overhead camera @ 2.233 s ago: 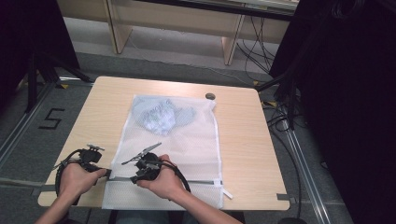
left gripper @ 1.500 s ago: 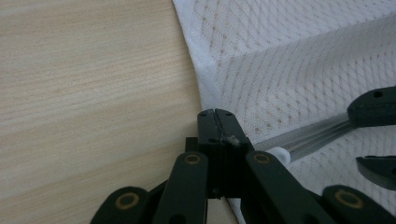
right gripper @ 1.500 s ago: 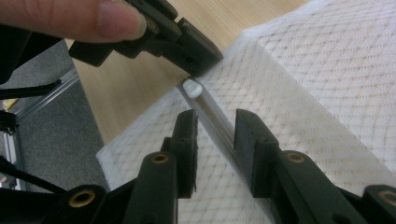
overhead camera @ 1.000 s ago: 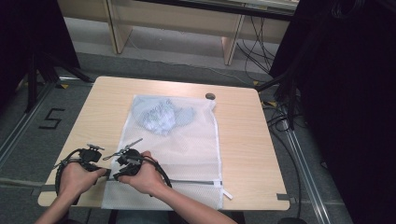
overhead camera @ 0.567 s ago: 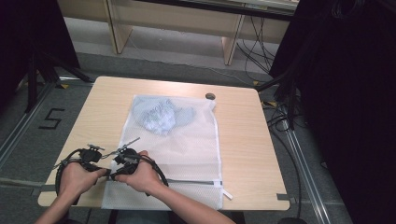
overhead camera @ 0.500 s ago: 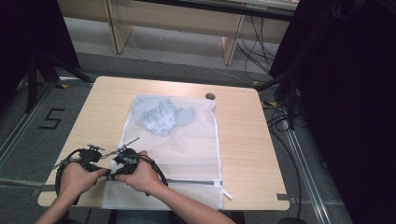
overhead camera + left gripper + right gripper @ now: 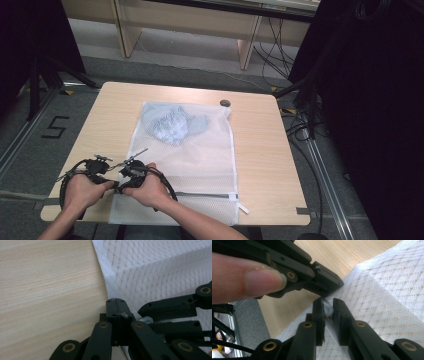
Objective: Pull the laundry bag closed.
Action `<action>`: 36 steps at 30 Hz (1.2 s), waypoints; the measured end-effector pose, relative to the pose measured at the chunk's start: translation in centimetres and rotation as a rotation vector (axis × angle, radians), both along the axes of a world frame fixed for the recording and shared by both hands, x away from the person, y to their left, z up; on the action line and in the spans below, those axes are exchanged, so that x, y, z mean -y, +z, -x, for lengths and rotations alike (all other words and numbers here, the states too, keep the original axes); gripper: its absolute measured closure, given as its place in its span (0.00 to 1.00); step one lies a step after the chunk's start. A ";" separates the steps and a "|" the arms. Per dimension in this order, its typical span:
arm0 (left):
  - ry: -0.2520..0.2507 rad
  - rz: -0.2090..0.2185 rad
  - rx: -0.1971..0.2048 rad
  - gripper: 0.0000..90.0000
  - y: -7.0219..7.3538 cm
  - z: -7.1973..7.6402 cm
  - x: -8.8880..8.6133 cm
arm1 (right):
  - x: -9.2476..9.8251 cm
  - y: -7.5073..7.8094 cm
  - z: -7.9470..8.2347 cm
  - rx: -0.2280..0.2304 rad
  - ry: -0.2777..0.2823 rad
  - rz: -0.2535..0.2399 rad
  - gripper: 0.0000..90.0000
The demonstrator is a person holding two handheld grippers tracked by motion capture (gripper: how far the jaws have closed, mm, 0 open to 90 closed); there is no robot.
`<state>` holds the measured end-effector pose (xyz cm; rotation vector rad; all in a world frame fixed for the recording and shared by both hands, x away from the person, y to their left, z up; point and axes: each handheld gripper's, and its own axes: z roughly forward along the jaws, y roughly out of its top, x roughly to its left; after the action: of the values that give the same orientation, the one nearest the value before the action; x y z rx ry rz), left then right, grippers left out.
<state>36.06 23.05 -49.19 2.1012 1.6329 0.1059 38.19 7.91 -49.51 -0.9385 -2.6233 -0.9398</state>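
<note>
Wood-grain table (image 7: 280, 165) on a grey floor, dark curtains at both sides, cables trailing at the right. On it lies a white mesh laundry bag (image 7: 200, 155) with a bluish garment (image 7: 172, 122) inside at its far end; the zipper (image 7: 205, 194) runs across the near end.

Left gripper (image 7: 116, 185) sits at the bag's near-left corner. In the left gripper view its jaws are pressed together with the bag's edge (image 7: 106, 287) pinched between the tips. Right gripper (image 7: 121, 189) is just beside it; its jaws have just been closing, and in the right gripper view a small pale piece (image 7: 327, 308), apparently the zipper's pull tab, sits between the pads, which appear to press on it.

Judged step: opening or closing the zipper, the left gripper anchoring the corner while the right draws the pull along the track.

Recommendations:
- Keep the left pinch firm and stationary so the mesh stays taut.
- Confirm the tab is fully seated between the right pads before pulling; it is small and could slip.
- Draw level along the zipper line, low to the table, without lifting the bag.
</note>
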 end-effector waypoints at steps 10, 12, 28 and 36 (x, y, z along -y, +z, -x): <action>-0.024 -0.040 0.046 1.00 -0.1 0.3 0.8 | 0.2 0.3 0.2 -0.030 -0.003 -0.011 0.96; -0.045 -0.053 0.032 1.00 0.0 0.4 0.7 | 0.3 0.3 0.4 -0.026 -0.020 -0.010 0.96; -0.110 -0.124 0.060 1.00 0.2 0.5 1.1 | 1.0 0.6 0.8 0.025 -0.042 0.009 0.97; -0.121 -0.126 0.056 1.00 0.2 0.4 1.0 | 1.3 0.9 0.9 0.043 -0.030 0.029 0.97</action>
<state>35.63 22.07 -48.98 2.2651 1.4986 0.2312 37.32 6.59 -48.59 -0.9777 -2.6729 -0.9421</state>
